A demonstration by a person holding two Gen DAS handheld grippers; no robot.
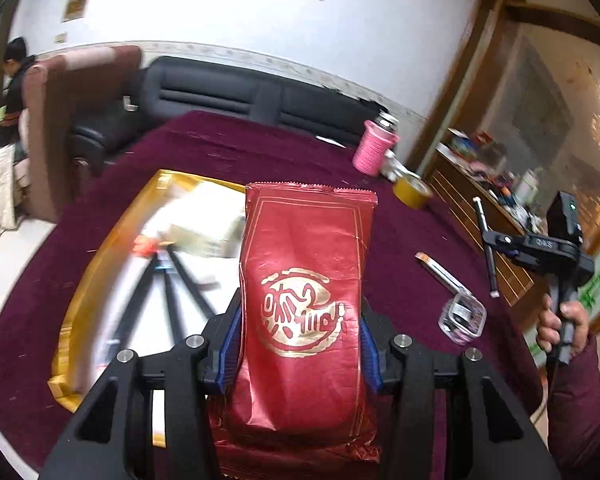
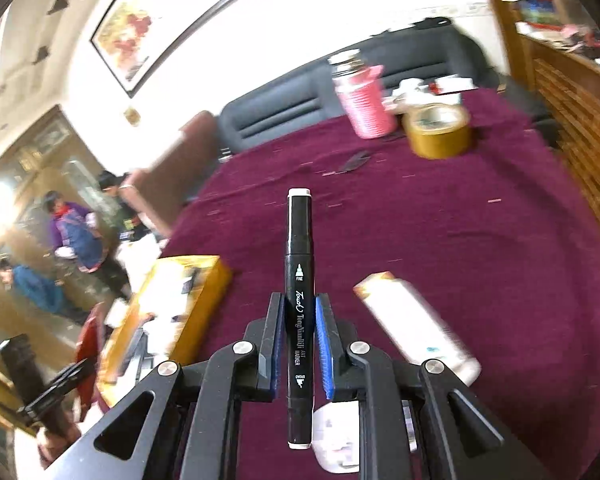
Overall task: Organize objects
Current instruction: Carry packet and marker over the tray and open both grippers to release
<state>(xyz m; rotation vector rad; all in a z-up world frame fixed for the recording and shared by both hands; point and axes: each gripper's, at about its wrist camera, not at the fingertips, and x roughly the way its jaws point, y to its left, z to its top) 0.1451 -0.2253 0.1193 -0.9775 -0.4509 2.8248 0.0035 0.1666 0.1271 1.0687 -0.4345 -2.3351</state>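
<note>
On the round table (image 1: 400, 240), under its maroon cloth, the gold-rimmed box (image 1: 112, 248) is the largest item and sits open at the left side, already holding several things; these are blurred, though a pale carton and a dark folded tripod can be made out. Judged from the task, this box is the collection point, which would explain why both tools are carrying goods above the cloth.

Next in size, the red foil packet (image 1: 304, 304) stands lengthwise in the left gripper (image 1: 302, 344), whose jaws are closed against its two sides. The grip is low on the pack, so the sealed top edge projects forward, free to lead into the box.

A pink-wrapped bottle (image 1: 374, 146) and a yellow tape roll (image 1: 412, 191) remain together at the far edge, well apart from the box. A clear plastic case (image 1: 462, 315) and a white tube (image 2: 416, 324) lie loose on the cloth nearer the operator, presumably awaiting collection.

Smallest, the black marker (image 2: 299, 312) is clamped mid-barrel in the right gripper (image 2: 300, 344), jaws narrow on it, both ends protruding. The central hold keeps it balanced. That tool is held clear at the table's right side.
</note>
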